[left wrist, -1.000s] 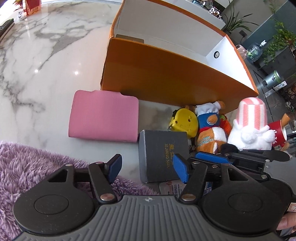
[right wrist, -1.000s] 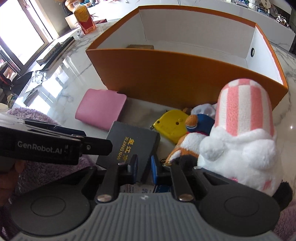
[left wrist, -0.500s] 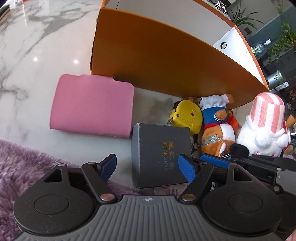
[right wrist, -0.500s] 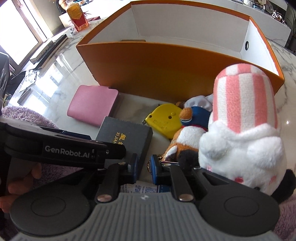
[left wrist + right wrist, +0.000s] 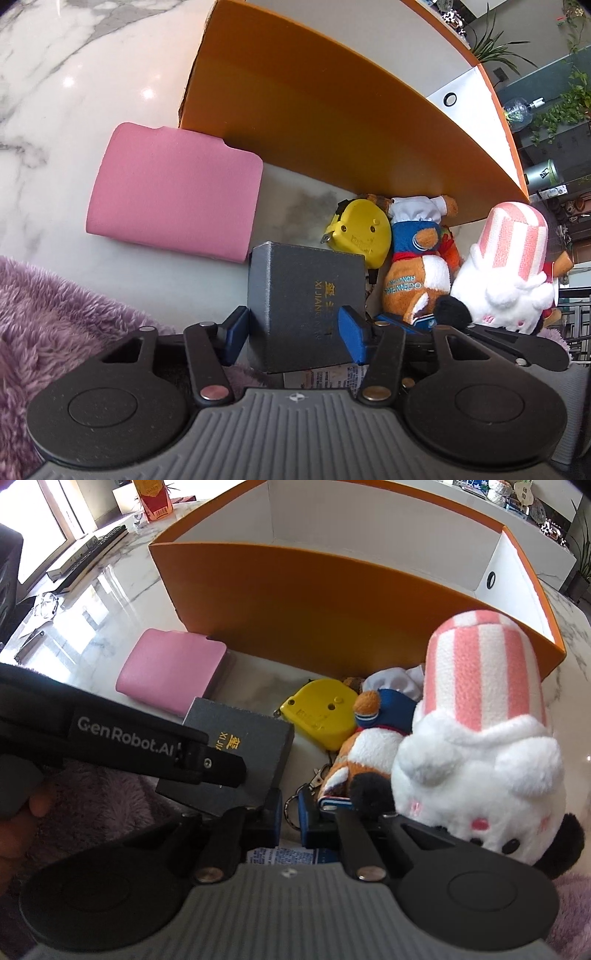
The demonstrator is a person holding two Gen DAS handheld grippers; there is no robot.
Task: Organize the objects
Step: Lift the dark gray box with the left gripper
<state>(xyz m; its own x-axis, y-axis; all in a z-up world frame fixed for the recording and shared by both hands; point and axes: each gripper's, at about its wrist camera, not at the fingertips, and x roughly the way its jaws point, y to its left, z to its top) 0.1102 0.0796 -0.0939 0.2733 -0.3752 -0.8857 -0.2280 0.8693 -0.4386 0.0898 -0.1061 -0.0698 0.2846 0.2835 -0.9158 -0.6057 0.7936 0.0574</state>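
A dark grey box with gold lettering [image 5: 306, 295] lies on the marble table in front of the orange box [image 5: 332, 110]. My left gripper [image 5: 295, 328] is open, its blue pads on either side of the dark box's near end, left pad [image 5: 236, 328] close to its side. My right gripper [image 5: 291, 812] is nearly shut and empty, just over a key ring beside the dark box [image 5: 243, 746]. A pink wallet [image 5: 173, 192], yellow tape measure [image 5: 360, 230], small plush [image 5: 417, 266] and striped plush [image 5: 506, 273] lie around it.
A purple fluffy rug [image 5: 48, 302] covers the near left. The orange box [image 5: 332, 602] has white inner walls and stands open at the back. A printed packet [image 5: 291, 856] lies under the right gripper. A keyboard [image 5: 81, 557] and red carton [image 5: 151, 498] sit far left.
My left gripper has moved forward and down, so its pads now straddle the dark grey box, and its gap has narrowed. My right gripper has shifted slightly forward, staying nearly shut.
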